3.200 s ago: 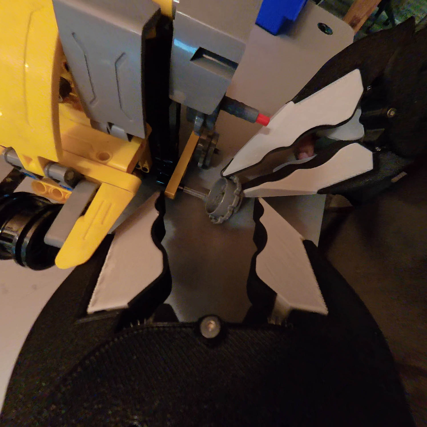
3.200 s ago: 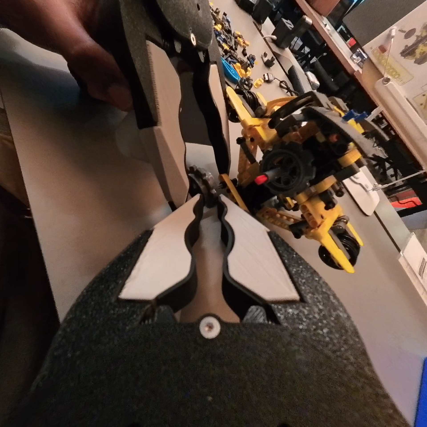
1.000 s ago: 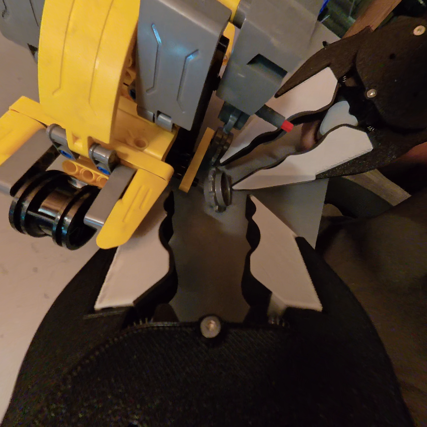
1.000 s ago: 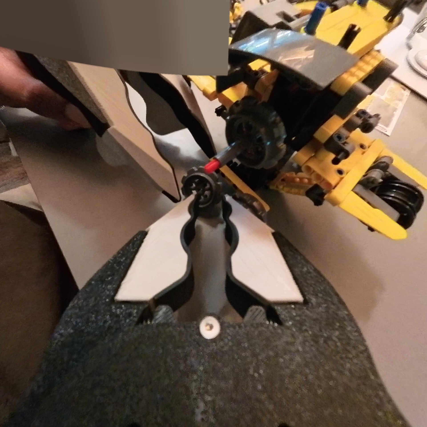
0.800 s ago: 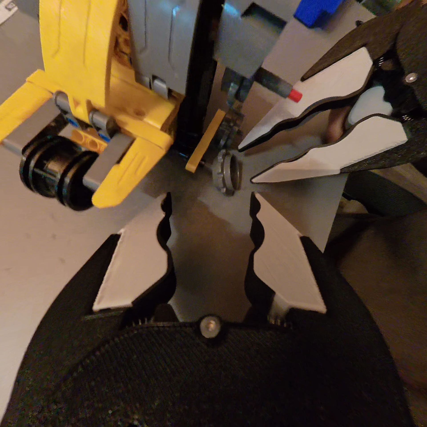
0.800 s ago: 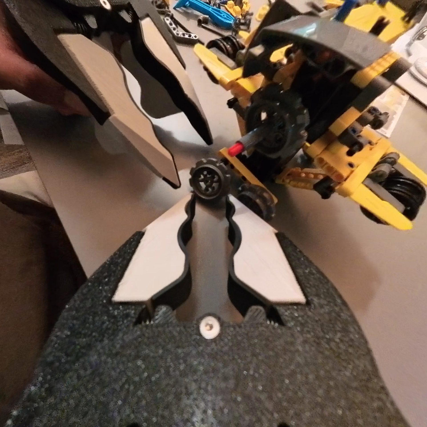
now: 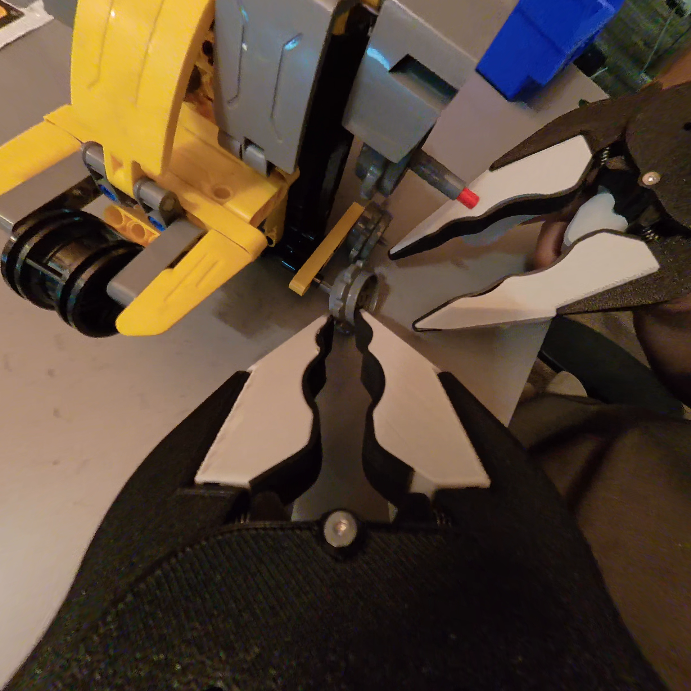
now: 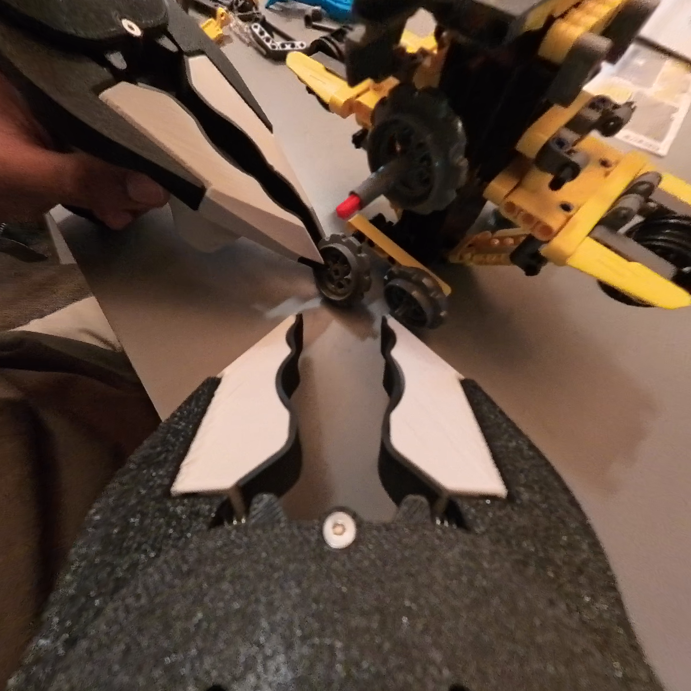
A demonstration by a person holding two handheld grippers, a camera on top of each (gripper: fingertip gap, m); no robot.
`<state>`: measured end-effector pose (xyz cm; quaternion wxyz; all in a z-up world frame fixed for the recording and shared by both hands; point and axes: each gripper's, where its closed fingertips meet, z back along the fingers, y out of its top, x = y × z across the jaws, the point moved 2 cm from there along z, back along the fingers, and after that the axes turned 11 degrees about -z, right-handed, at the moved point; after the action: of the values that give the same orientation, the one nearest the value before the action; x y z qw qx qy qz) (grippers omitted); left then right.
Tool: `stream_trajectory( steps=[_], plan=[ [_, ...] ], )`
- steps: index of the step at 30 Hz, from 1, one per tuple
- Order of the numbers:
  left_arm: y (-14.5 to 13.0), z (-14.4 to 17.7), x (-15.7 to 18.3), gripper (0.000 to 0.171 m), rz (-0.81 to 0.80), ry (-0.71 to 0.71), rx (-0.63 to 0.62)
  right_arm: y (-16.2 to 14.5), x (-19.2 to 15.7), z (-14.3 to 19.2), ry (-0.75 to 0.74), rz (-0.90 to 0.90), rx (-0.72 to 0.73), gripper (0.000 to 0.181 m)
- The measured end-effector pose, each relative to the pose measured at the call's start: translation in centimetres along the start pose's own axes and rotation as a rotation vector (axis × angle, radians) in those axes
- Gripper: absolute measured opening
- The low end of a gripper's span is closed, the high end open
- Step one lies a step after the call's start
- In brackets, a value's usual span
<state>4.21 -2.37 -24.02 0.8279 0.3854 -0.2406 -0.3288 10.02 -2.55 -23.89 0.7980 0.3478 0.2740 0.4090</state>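
Left wrist view: toothed grey wheel between claw tips

1. A plain grey surface is seen under warm, dim light.
2. A blue plastic box is set at its far edge.
3. Printed paper sheets are laid farther back.
4. Loose toy building parts are scattered behind.

Small gear wheel sits on the table just in front of the toy vehicle, pinched at the left gripper tips. Right gripper waits to its right, spread wide, apart from it; blue bin lies behind.
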Motion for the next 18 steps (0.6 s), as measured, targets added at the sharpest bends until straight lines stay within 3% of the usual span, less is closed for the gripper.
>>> stream_trajectory(
  steps=[7,18],
  plan=[
    [-0.07,0.34,0.01,0.009,0.017,-0.032,0.010,0.16,0.39,0.12,0.064,-0.091,0.001,0.043],
    [0.01,0.72,0.18,0.009,-0.069,0.014,0.001,0.19,0.34,0.20,0.048,-0.072,0.009,0.042]
  ],
)
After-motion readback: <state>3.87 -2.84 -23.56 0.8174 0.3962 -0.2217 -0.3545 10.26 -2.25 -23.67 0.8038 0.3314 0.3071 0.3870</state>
